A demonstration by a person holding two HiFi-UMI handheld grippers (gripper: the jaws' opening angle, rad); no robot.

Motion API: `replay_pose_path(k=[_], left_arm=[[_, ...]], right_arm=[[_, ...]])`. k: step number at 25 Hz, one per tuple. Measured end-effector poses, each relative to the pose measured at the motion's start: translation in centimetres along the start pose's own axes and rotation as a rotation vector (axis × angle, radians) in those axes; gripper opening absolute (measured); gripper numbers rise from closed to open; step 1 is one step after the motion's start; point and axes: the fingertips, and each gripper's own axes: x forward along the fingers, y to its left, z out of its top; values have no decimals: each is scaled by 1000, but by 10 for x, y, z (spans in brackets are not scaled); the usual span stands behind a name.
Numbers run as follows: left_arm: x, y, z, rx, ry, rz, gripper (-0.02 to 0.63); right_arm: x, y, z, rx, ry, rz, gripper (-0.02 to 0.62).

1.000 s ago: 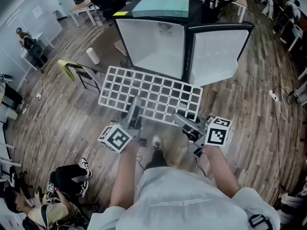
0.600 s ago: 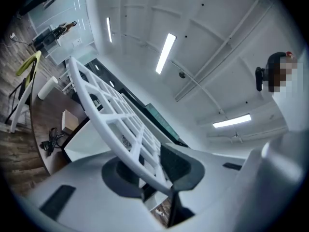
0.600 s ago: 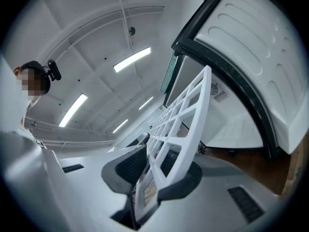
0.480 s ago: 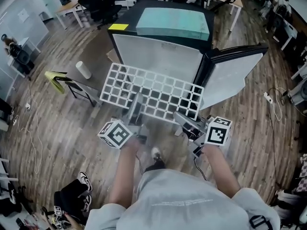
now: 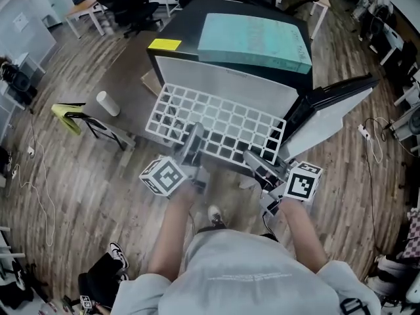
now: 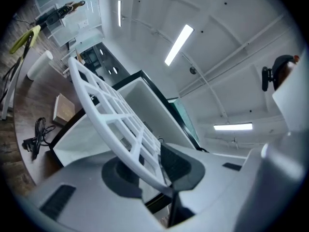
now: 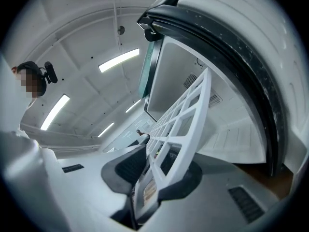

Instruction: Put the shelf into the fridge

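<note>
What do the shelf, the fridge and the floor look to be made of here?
Shelf: probably moulded plastic, matte white; thick flat bars in a one-piece grid.
Fridge: dark smooth outer shell, material unclear; inner liner smooth white, likely plastic.
Floor: wood or wood-look planks; grain and seams visible.

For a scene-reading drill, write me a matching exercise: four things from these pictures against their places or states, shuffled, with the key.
Things:
1. shelf
2. yellow sheet
3. white cylinder
4. fridge door

Places or states:
A. on the floor
B. swung open
C. lying on top of the fridge
D. gripped by the left claw and the right claw

Pairs: 1-D, 2-C, 3-A, 4-B
</note>
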Motion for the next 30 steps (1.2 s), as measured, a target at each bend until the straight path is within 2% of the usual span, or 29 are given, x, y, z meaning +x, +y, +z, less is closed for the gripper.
replay_pose_path(k=[9, 20, 30], left_arm=[[23, 16, -4, -51, 30, -9, 94], [34, 24, 4, -46, 4, 34, 94], [37, 28, 5, -37, 17, 57, 94]], right_arm=[[8, -16, 9, 5, -3, -52, 80], [18, -25, 18, 38, 20, -26, 80], [23, -32, 21, 73, 25, -15, 80]])
